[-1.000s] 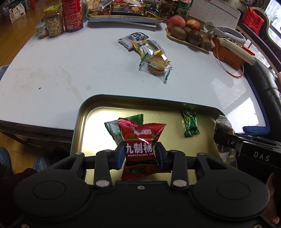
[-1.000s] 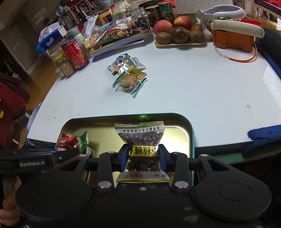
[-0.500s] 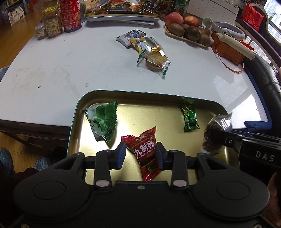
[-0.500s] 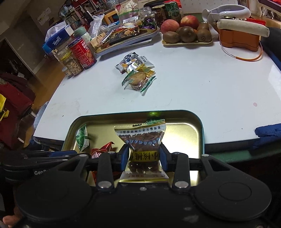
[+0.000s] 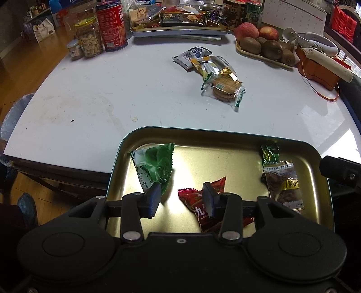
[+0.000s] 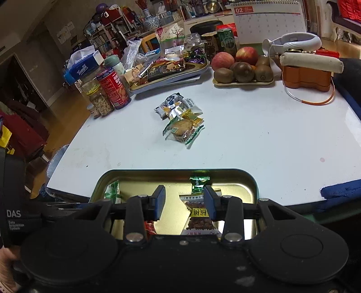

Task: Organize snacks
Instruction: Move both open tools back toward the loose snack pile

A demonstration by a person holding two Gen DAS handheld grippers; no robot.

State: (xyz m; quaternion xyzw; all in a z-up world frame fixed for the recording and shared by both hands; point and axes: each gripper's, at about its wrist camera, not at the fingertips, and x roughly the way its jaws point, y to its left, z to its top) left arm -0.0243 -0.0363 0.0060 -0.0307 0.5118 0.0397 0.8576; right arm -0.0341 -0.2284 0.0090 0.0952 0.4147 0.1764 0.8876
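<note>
Just behind the right gripper's right jaw, the clear walnut packet (image 6: pixel 199 216) in the gold tray carries a yellow label with the characters 核桃. At the far left of that view, beside the left jaw, the other gripper's black housing (image 6: pixel 13 219) reads "DAS" over "Data Acquisition System". Far ahead and left of the jaws, the blue tissue pack (image 6: pixel 82 69) says "Tempo". Far ahead and to the right, the desk calendar (image 6: pixel 268 21) shows "02" on its red header. Under the left gripper's right jaw, the red snack packet (image 5: pixel 203 208) shows 九 and the letters "HO".
</note>
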